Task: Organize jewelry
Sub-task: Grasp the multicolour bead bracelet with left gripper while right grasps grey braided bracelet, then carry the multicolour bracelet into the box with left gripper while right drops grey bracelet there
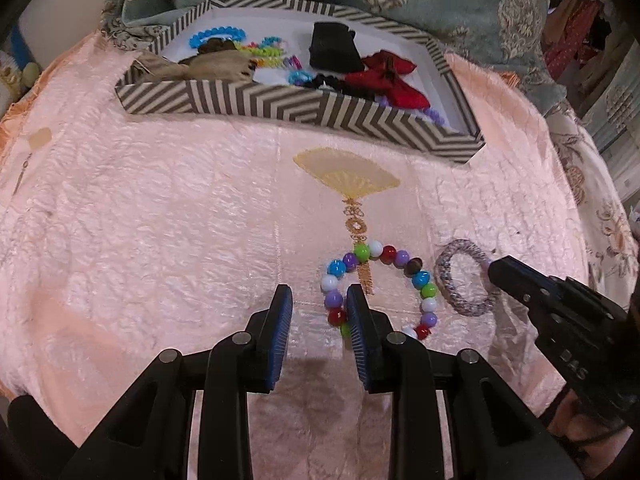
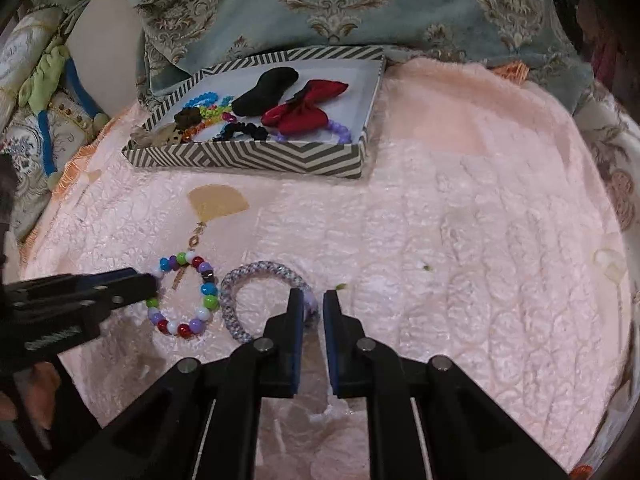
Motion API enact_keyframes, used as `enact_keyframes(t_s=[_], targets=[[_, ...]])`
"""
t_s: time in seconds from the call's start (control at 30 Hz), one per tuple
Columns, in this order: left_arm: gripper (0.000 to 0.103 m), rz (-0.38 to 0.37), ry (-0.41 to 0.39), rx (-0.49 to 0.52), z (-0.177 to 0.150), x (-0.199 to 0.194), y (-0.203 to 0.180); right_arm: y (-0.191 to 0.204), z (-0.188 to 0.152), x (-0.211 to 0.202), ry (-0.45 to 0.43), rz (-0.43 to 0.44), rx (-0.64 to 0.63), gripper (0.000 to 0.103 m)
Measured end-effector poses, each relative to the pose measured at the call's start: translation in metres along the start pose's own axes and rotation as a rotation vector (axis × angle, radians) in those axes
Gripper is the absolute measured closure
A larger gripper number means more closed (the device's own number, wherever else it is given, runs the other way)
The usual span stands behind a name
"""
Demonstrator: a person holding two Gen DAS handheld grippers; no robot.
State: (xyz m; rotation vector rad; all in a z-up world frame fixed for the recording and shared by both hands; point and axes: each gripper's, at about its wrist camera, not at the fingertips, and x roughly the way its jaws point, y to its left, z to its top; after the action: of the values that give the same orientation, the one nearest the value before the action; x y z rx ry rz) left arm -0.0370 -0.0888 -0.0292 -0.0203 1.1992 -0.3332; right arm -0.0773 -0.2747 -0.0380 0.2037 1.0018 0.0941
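Observation:
A bracelet of coloured beads [image 1: 380, 280] lies on the pink cloth, also in the right wrist view [image 2: 188, 296]. My left gripper [image 1: 318, 300] is open, its right finger resting at the bracelet's left side, beads just outside it. A silver-lilac woven bracelet [image 1: 460, 280] lies right of the beads, also in the right wrist view [image 2: 256, 284]. My right gripper [image 2: 312, 304] is open a narrow way with the woven bracelet's right edge between its fingers; it shows in the left wrist view [image 1: 494, 272].
A chevron-striped box [image 1: 280, 104] at the back holds red bows, a black pouch, bead bracelets and hair ties; it also shows in the right wrist view [image 2: 248, 158]. A fan-shaped gold pendant [image 1: 348, 178] lies between box and bracelets. Patterned teal cushions [image 2: 360, 4] stand behind.

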Motion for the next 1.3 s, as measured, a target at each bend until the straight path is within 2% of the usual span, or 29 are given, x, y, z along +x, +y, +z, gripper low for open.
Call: enact_keyframes(t_s=[0.07, 0.2, 0.23, 0.27, 0.3, 0.47, 0.73, 0.97, 1.3], targets=[[0.091, 0.009, -0.012, 0.008, 0.001, 0.002, -0.002, 0.000, -0.002, 0.004, 0.005, 0.012, 0.007, 0.082], [0.091, 0.006, -0.026, 0.012, 0.003, 0.005, -0.005, 0.002, -0.004, 0.008, -0.019, 0.008, -0.008, 0.082], [0.094, 0.004, -0.030, 0.011, 0.003, 0.006, -0.004, 0.002, -0.004, 0.009, -0.023, 0.007, -0.011, 0.083], [0.099, -0.004, -0.041, 0.012, 0.003, 0.006, -0.004, 0.002, -0.004, 0.009, -0.026, 0.004, -0.018, 0.092], [0.103, -0.008, -0.041, 0.014, 0.004, 0.006, -0.005, 0.002, -0.004, 0.008, -0.024, 0.007, -0.020, 0.095], [0.103, -0.034, -0.052, 0.021, 0.005, -0.003, -0.004, 0.002, 0.000, -0.008, -0.064, 0.033, -0.013, 0.095], [0.103, -0.057, -0.134, 0.023, 0.017, -0.050, 0.001, 0.010, 0.017, -0.043, -0.130, 0.061, -0.018, 0.095], [0.103, -0.006, -0.198, 0.047, 0.032, -0.081, 0.007, 0.022, 0.026, -0.061, -0.159, 0.081, -0.041, 0.095], [0.103, 0.049, -0.253, 0.066, 0.045, -0.101, 0.013, 0.035, 0.036, -0.070, -0.174, 0.083, -0.072, 0.095]])
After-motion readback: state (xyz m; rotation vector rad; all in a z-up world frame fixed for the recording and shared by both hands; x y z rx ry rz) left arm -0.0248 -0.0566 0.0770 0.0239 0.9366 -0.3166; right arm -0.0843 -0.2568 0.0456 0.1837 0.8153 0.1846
